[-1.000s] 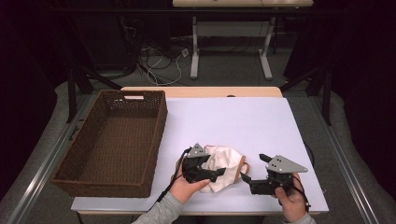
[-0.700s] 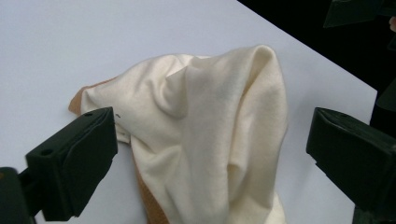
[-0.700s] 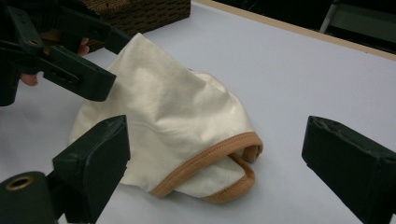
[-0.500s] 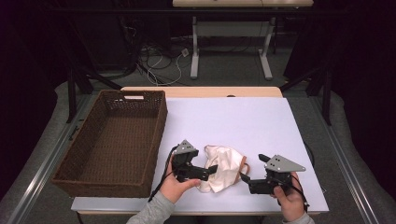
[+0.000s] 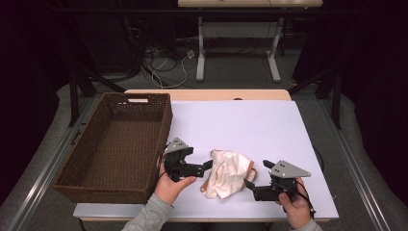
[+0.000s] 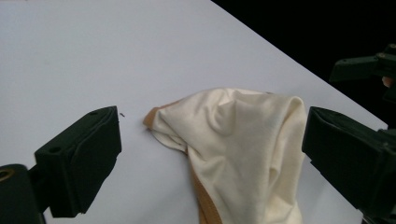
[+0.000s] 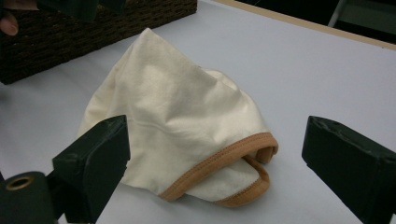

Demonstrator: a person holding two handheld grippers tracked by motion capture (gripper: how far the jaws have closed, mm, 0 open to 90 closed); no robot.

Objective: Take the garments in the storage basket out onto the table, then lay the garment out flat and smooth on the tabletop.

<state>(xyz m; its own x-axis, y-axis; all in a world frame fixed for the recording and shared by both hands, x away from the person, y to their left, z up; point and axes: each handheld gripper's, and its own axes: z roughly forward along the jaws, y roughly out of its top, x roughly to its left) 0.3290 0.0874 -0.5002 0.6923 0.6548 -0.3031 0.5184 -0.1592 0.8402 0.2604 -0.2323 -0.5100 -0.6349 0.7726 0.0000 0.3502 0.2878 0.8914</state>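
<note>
A crumpled cream cloth (image 5: 228,173) with tan trim lies on the white table (image 5: 240,125) near its front edge. My left gripper (image 5: 208,165) sits just left of the cloth, pointing right at it, apart from the fabric. In the left gripper view the left gripper (image 6: 210,126) stands open; its jaws have just opened wide and eased in slightly, and the cloth (image 6: 233,144) lies beyond the tips, unpressed. My right gripper (image 5: 249,184) points left at the cloth's trimmed edge. In the right gripper view the right gripper (image 7: 217,135) is open, with the cloth (image 7: 177,121) in front of it.
A dark wicker basket (image 5: 166,130) stands on the left part of the table, close behind the left hand, and its wall (image 7: 93,28) also lies beyond the cloth in the right gripper view. The table's front edge runs just below both hands.
My left gripper has drawn back to the left, away from the cloth, and risen slightly. The cloth stays where it lay. The right gripper has kept still.
</note>
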